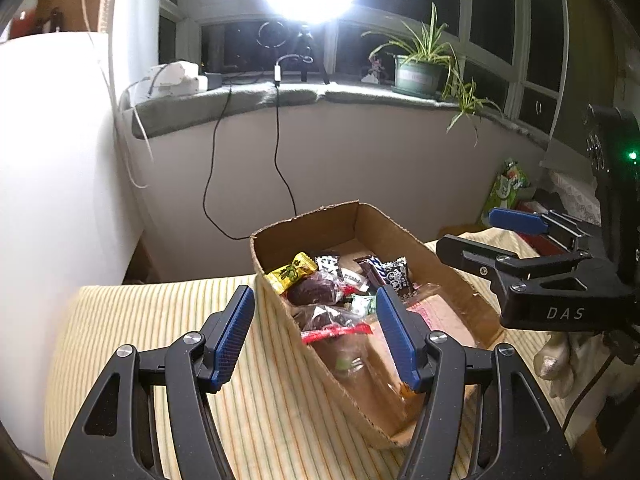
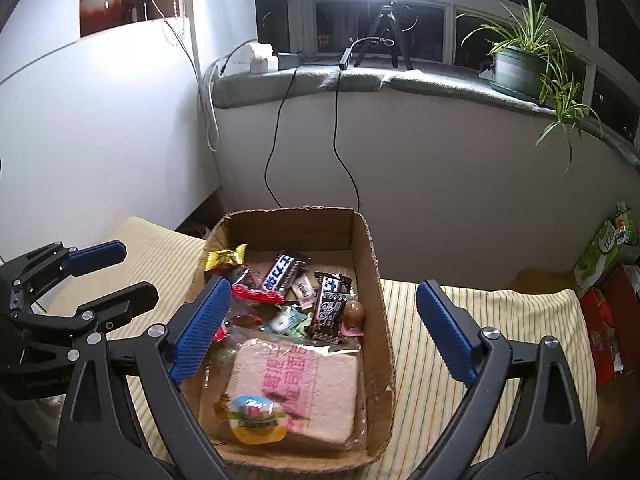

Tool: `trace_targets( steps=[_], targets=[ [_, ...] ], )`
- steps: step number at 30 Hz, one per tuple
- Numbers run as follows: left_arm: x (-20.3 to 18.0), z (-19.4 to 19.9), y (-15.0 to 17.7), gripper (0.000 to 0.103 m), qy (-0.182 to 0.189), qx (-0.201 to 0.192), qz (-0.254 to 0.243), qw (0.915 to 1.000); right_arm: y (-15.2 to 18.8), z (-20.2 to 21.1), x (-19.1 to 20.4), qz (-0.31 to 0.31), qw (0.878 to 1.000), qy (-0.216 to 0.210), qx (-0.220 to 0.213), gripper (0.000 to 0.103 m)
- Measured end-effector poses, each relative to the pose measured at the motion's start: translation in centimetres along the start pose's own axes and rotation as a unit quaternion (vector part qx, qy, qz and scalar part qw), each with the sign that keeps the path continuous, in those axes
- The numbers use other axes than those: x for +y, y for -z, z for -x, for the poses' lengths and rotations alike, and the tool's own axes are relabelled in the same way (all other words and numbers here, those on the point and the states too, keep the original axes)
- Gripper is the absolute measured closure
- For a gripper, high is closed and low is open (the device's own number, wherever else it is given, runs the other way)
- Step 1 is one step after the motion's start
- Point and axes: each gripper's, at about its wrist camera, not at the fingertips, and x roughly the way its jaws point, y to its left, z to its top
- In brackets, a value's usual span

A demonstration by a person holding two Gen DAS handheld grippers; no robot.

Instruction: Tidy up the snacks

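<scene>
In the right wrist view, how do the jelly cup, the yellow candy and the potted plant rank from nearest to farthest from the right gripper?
Measured from the right gripper:
1. Jelly cup: near end of the cardboard box, lying on the wrapped bread slice.
2. Yellow candy: far left corner of the box.
3. Potted plant: on the windowsill, far right.

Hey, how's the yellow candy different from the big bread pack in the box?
The yellow candy is small, opaque and lies at the far left corner; the bread pack is large, clear-wrapped with pink print, and fills the near end. Both lie inside the cardboard box.
</scene>
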Motion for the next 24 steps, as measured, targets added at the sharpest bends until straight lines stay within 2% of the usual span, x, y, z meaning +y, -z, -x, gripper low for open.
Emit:
trace_targets(
  steps=[3, 16, 19, 24],
  targets=[
    [0.0, 1.1, 0.6, 0.034, -0.002, -0.007, 0.008, 0.9999, 0.5, 1.1, 0.4, -0.003, 1.000, 0.002, -0.009, 0.001],
    [-0.2, 4.7, 3.5, 0.029, -0.023, -0.013, 0.020, 0.9995, 2.6, 4.9, 2.0, 0.004, 0.999, 0.033, -0.032, 0.000],
    [-0.3, 5.5, 4.1, 0.024, -0.035, -0.015, 0.018, 0.9991, 3.1, 5.7, 2.4, 0.001, 0.999, 0.031, -0.035, 0.000],
    [-0.2, 6.5, 4.9, 0.023, -0.044, -0.013, 0.027, 0.9986, 4.0, 6.8, 3.3, -0.004, 0.999, 0.022, -0.038, 0.000]
  ],
)
